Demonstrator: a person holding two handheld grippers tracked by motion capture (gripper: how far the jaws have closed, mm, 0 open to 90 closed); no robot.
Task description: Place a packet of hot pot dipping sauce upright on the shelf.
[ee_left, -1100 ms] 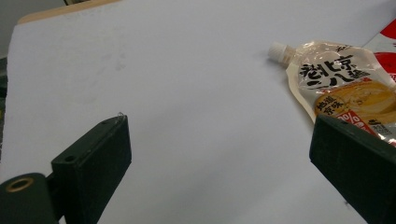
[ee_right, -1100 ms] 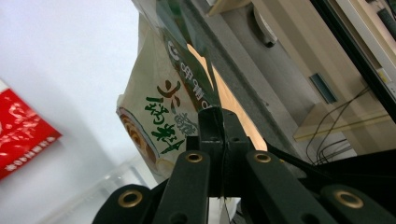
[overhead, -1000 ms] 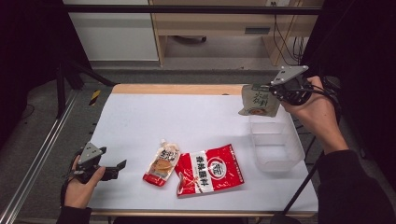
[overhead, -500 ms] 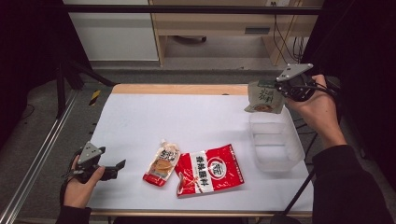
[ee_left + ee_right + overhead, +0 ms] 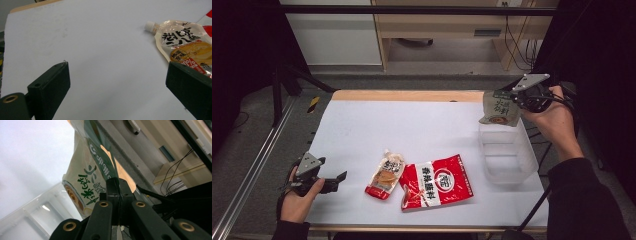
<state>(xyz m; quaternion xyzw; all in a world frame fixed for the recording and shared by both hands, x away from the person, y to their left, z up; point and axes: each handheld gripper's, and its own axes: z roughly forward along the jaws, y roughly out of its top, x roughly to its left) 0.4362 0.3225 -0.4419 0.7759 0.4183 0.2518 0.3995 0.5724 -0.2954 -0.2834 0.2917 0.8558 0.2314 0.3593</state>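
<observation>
My right gripper [image 5: 516, 97] is shut on the top edge of a beige and green packet [image 5: 499, 107], which hangs in the air above the far end of a clear plastic bin [image 5: 508, 155]. In the right gripper view the packet [image 5: 87, 185] dangles over the bin [image 5: 37, 217] with the gripper [image 5: 117, 188] clamped on it. A spouted sauce pouch [image 5: 386, 175] and a red seasoning packet [image 5: 436, 181] lie flat near the table's front. My left gripper [image 5: 339, 181] rests open at the front left, its jaws wide apart and holding nothing; the pouch [image 5: 185, 43] lies ahead to its right.
White sheet [image 5: 412, 130] covers the table, with a wooden edge [image 5: 407, 95] at the back. A metal rail [image 5: 252, 170] runs along the left side. Cables hang behind the table at the far right.
My right gripper has carried the beige and green packet a little to the right, over the bin's far end. The left gripper has stayed put.
</observation>
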